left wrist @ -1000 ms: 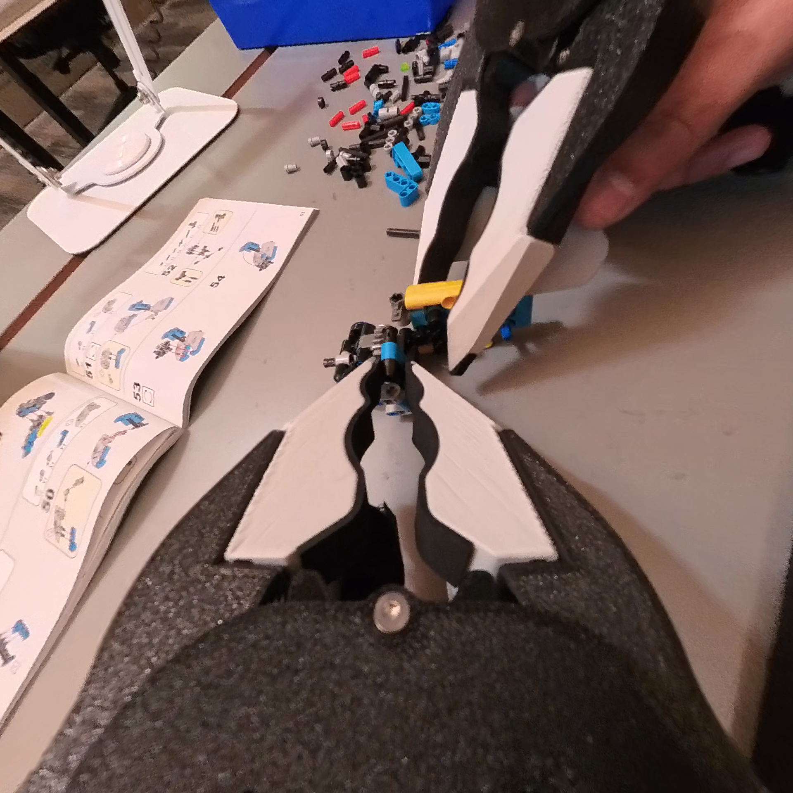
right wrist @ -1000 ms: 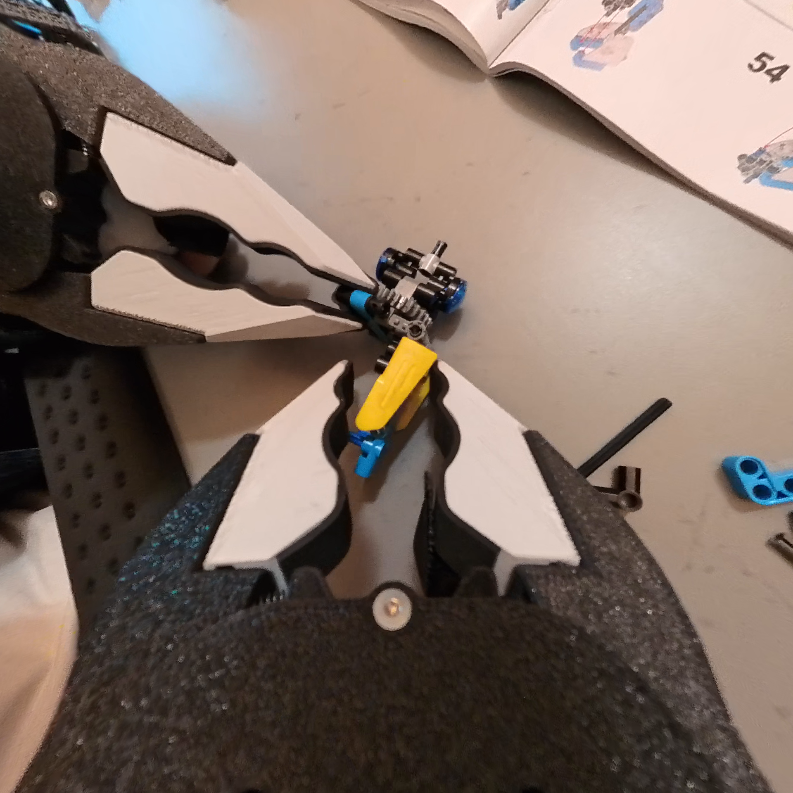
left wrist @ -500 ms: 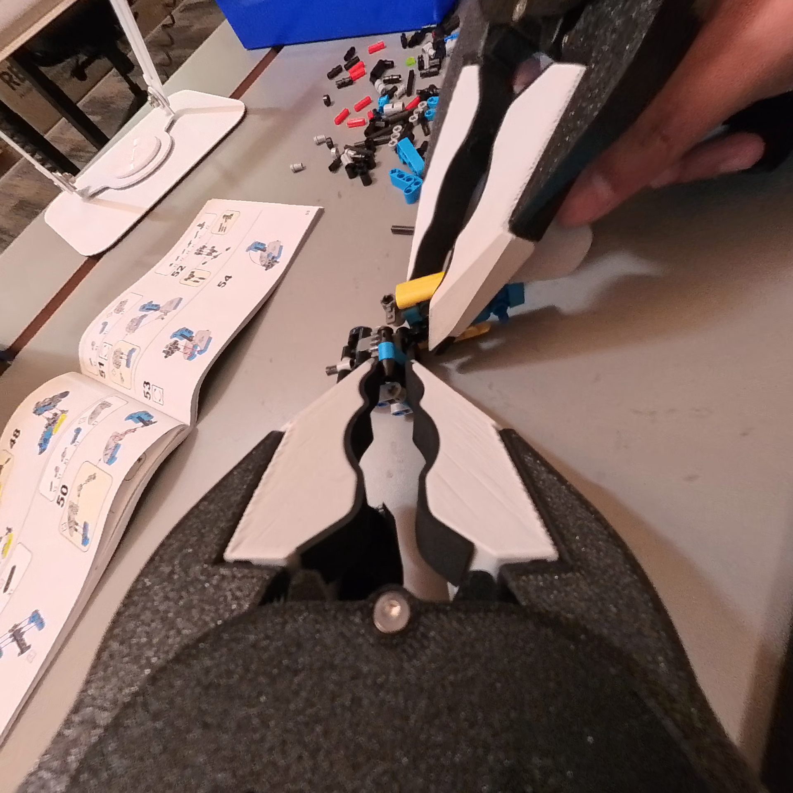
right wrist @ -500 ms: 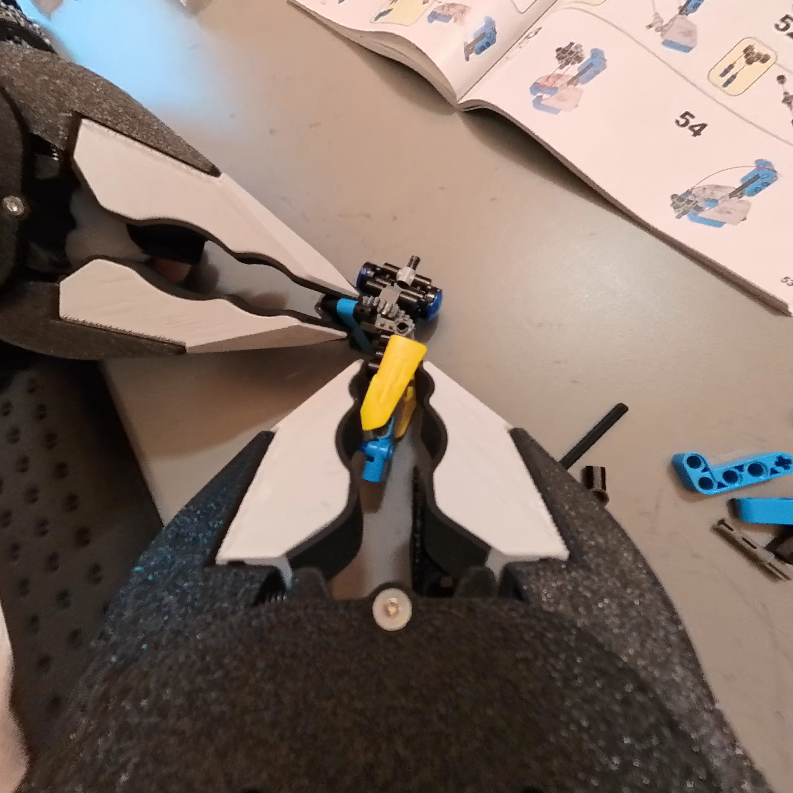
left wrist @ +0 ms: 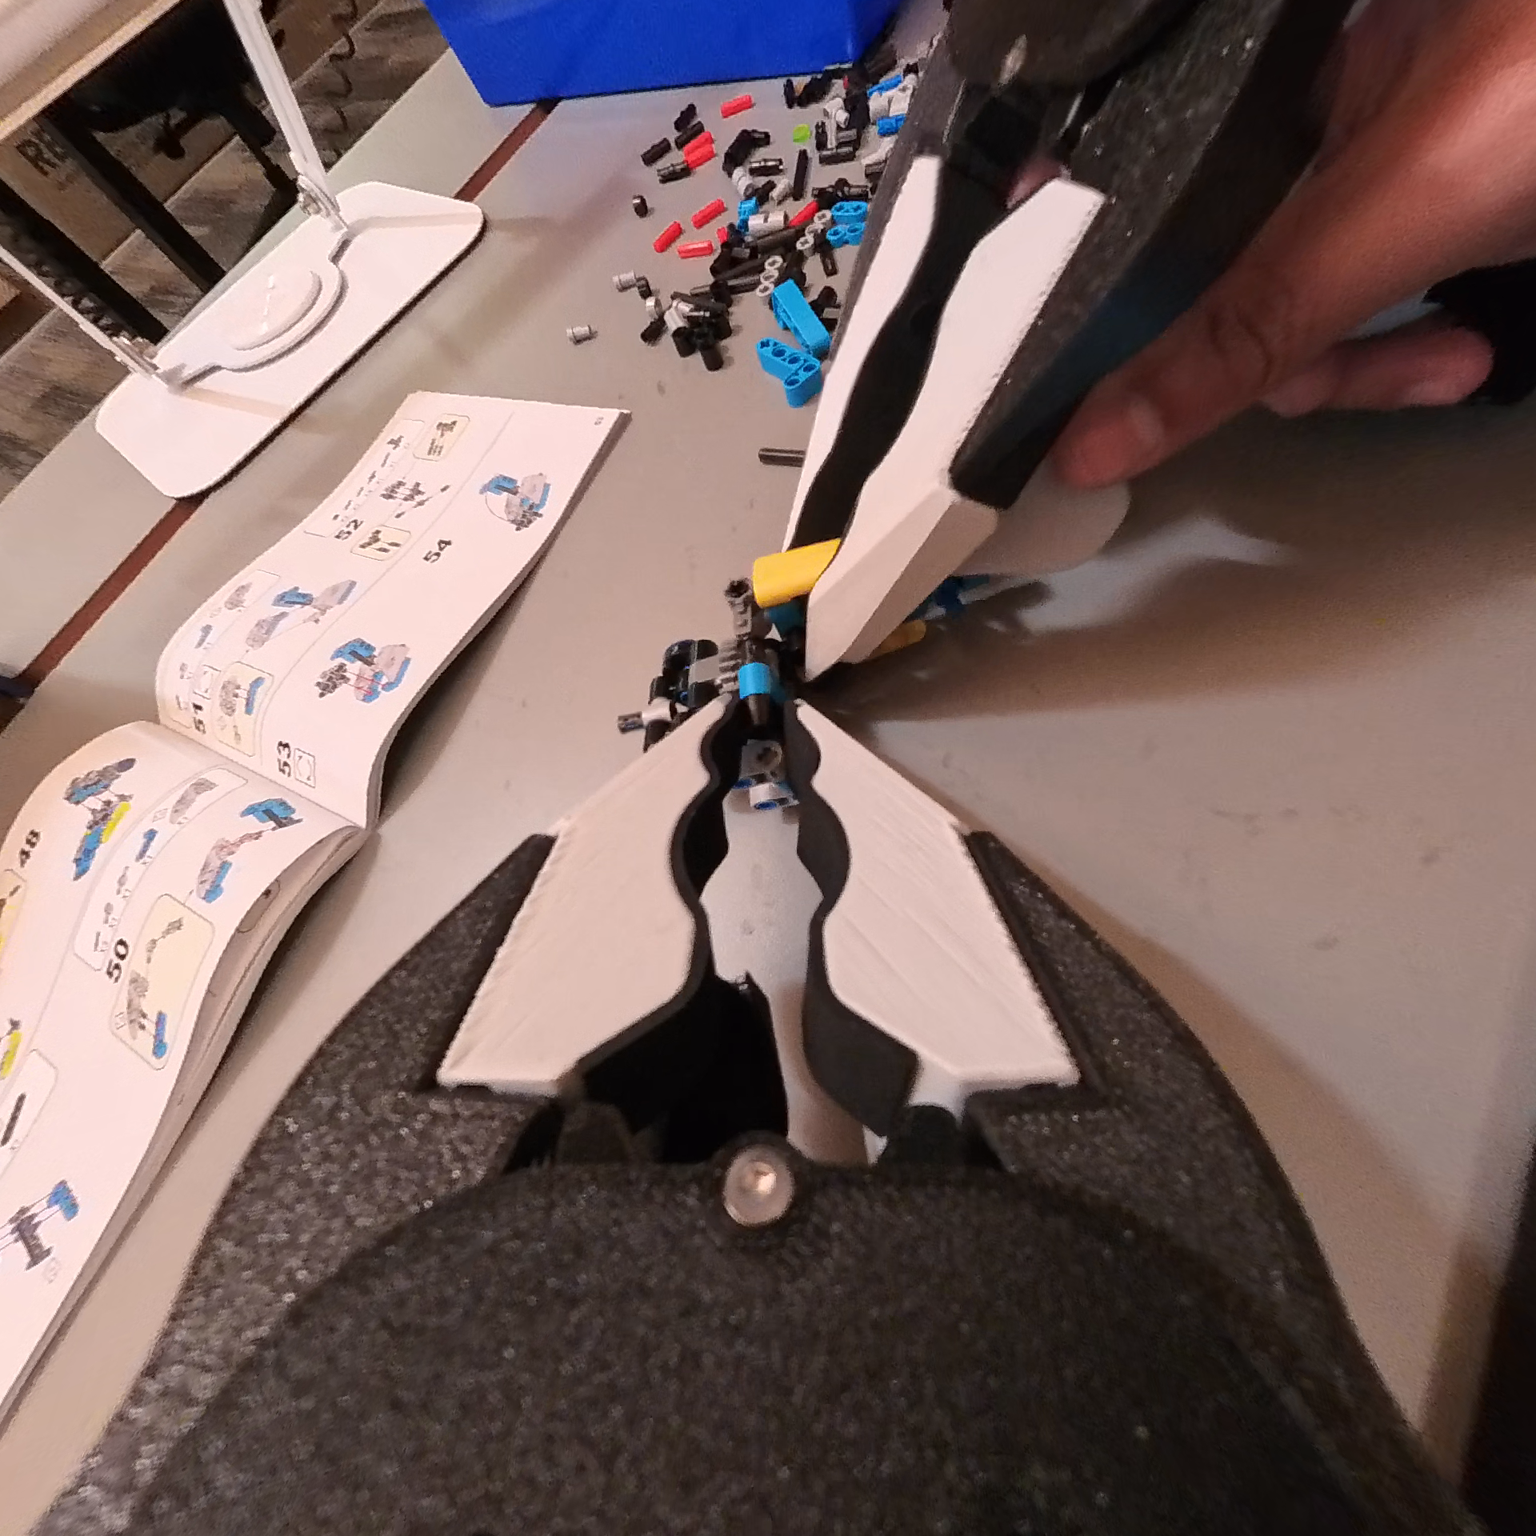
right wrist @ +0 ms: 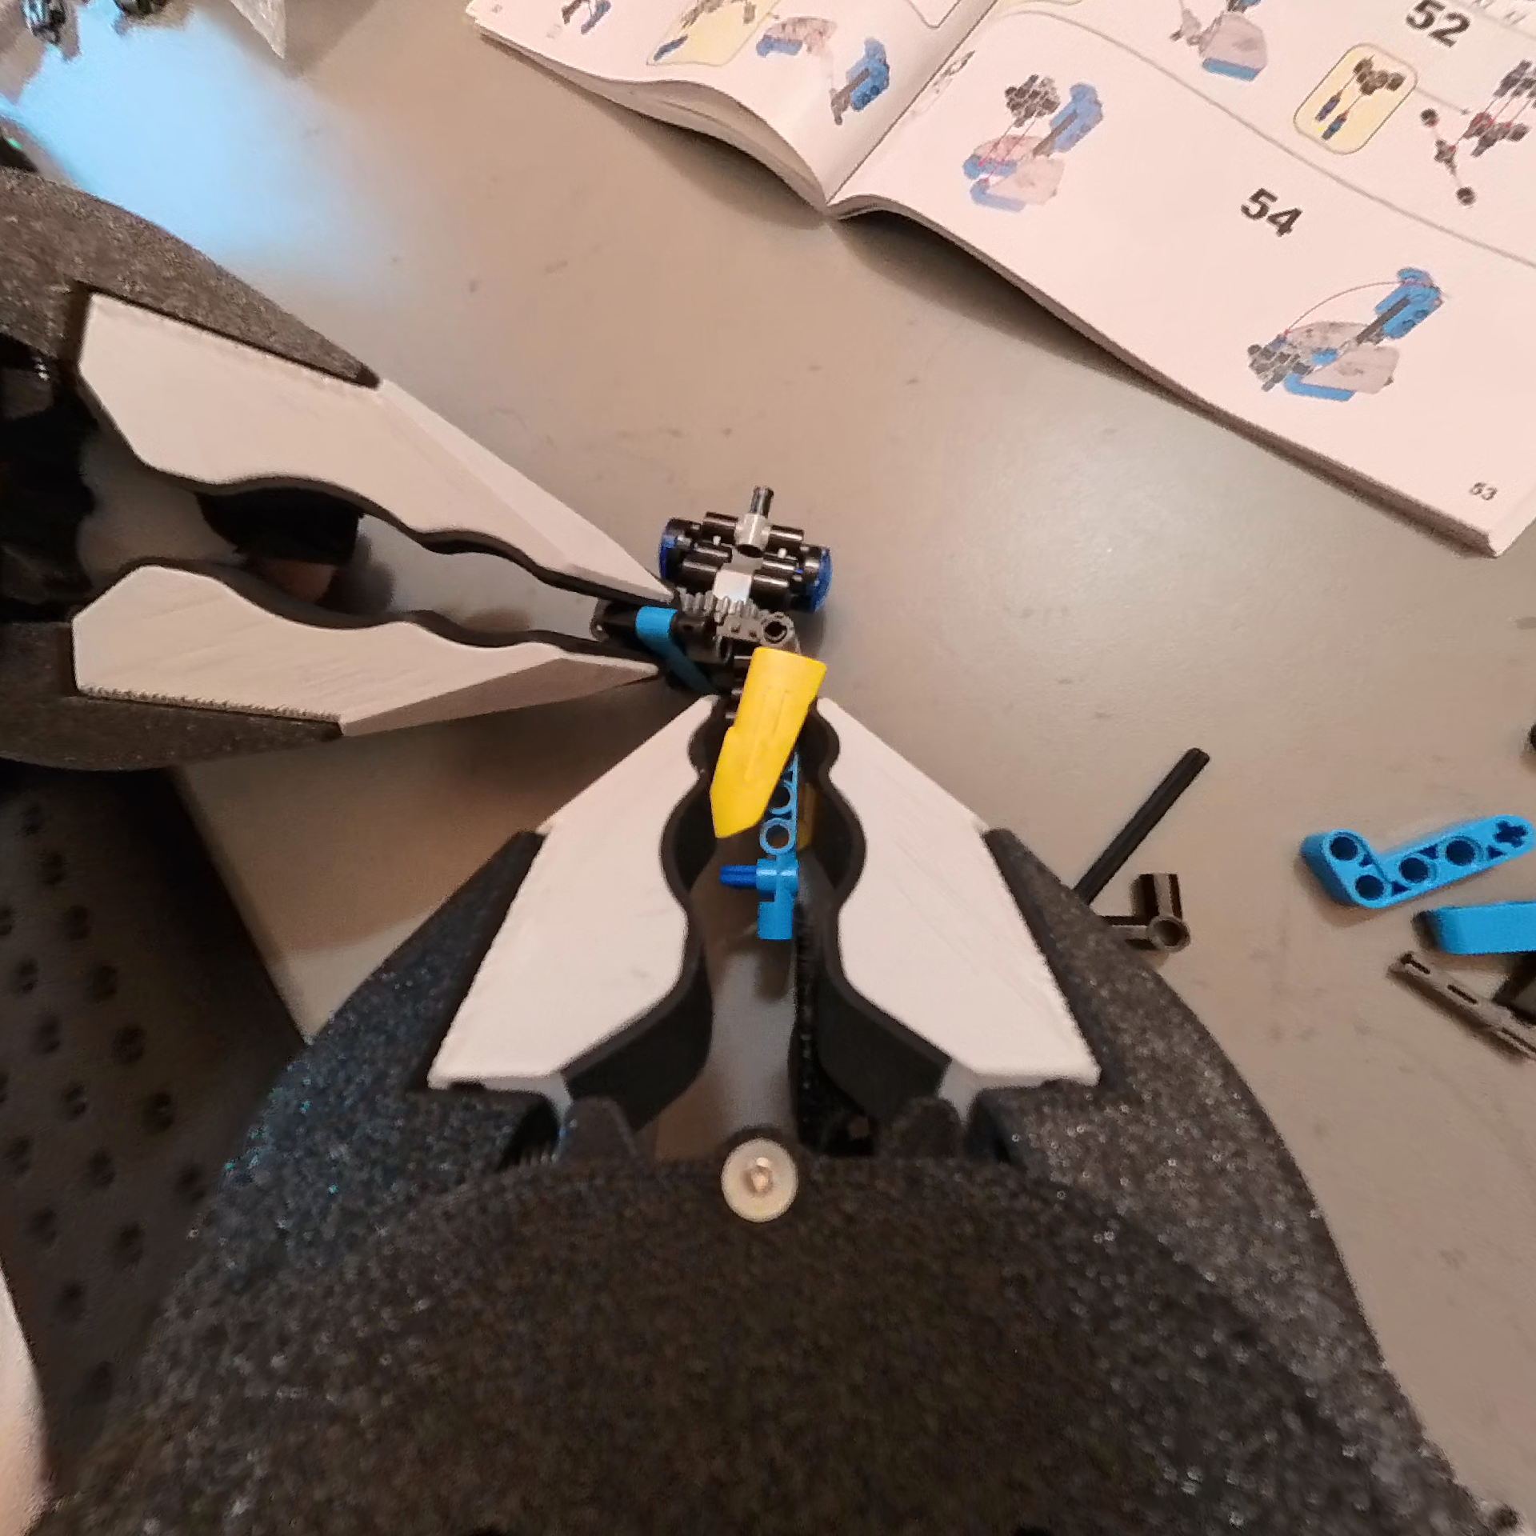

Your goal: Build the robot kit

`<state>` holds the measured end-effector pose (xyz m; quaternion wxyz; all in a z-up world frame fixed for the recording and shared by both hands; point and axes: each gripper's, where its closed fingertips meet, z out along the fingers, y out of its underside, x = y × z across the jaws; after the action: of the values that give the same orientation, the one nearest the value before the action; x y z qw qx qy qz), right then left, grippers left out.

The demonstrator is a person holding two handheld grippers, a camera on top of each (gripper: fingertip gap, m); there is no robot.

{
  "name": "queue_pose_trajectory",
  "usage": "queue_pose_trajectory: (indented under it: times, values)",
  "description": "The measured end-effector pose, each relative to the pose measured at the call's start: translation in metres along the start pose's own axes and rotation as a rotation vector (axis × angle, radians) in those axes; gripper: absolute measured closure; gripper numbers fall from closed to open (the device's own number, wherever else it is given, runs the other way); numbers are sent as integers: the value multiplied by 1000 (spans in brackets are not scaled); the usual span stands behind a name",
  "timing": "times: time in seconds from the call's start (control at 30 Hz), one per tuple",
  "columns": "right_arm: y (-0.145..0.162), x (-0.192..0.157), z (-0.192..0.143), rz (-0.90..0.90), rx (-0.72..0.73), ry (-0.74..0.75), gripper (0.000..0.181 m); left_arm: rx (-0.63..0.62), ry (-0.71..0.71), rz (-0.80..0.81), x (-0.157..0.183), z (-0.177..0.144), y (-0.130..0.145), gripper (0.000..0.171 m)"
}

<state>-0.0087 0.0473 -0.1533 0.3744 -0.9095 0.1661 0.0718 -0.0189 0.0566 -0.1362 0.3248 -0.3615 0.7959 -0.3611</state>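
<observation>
A small brick assembly of black, grey and blue parts [left wrist: 715, 673] [right wrist: 744, 573] lies on the grey table. My left gripper [left wrist: 758, 711] is shut on its blue-and-black end; in the right wrist view that gripper [right wrist: 657, 636] comes in from the left. My right gripper [right wrist: 769, 706] is shut on a yellow-and-blue piece [right wrist: 765, 748] whose yellow tip touches the assembly. In the left wrist view the right gripper [left wrist: 802, 657] comes down from the upper right, held by a hand [left wrist: 1330, 249], with the yellow piece [left wrist: 794, 569] between its fingers.
An open instruction booklet [left wrist: 274, 665] [right wrist: 1164, 191] lies left of the assembly. Several loose small parts [left wrist: 748, 249] lie beyond, before a blue bin [left wrist: 665, 41]. A white lamp base [left wrist: 274, 324] stands far left. A black axle [right wrist: 1143, 819] and blue beams [right wrist: 1413, 864] lie right. Both grippers' tips are close together, under 4 cm apart. About 7 cm separates my right fingertips from the black axle [right wrist: 1143, 819].
My right gripper has closed on the yellow-and-blue piece and moved it forward until the yellow tip touches the assembly. My left gripper has stayed shut on the assembly.
</observation>
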Motion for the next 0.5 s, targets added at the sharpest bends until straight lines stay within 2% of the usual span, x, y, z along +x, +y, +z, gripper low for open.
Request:
queue_pose_trajectory:
  times: [0.1, 0.3, 0.5]
  values:
    - [0, 1, 0, -88, -17, 71, 164, -1, -2, -7, 0, 0, 0, 163]
    - [-1, 1, 1, -163, -34, 114, 164, -5, -3, -18, -1, 0, 0, 163]
    - [0, 2, 1, -251, -30, 70, 164, 5, 37, -36, 1, 1, -1, 163]
